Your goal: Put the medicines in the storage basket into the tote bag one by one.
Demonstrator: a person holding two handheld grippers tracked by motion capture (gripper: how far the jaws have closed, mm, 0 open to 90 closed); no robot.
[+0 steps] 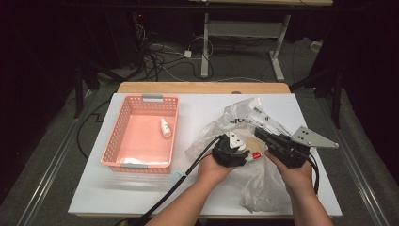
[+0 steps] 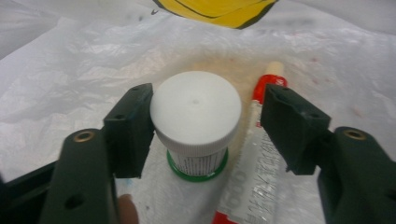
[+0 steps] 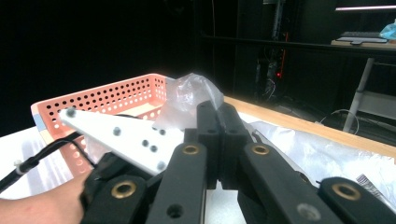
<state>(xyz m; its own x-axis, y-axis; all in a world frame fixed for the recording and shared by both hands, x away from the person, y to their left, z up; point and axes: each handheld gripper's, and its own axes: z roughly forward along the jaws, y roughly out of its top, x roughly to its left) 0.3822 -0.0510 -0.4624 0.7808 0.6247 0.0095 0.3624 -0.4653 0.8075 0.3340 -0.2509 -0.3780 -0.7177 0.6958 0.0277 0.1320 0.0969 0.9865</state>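
White surface (image 1: 141,188) carries everything in front of you, with a wooden edge along its far side. Pink basket (image 1: 141,132) sits on its left half, and a small white bottle (image 1: 165,127) lies inside near the right wall. Right of the basket, a crumpled clear bag (image 1: 244,141) spreads across the surface, and both your hands work at it. Your right gripper (image 1: 263,134) holds the bag's upper edge: its fingers (image 3: 219,135) are clenched flat together, with plastic bunched up just past their tips. Your left gripper (image 1: 233,153) points down into the bag, and its fingers (image 2: 133,128) are released; the left one seems to touch the cap of a jar (image 2: 196,123), while the right one stands clear of it. That jar stands upright on the bag's plastic, white cap up, green rim at its base. Just beside it, under the right finger, lies a clear tube (image 2: 252,163) with a red end
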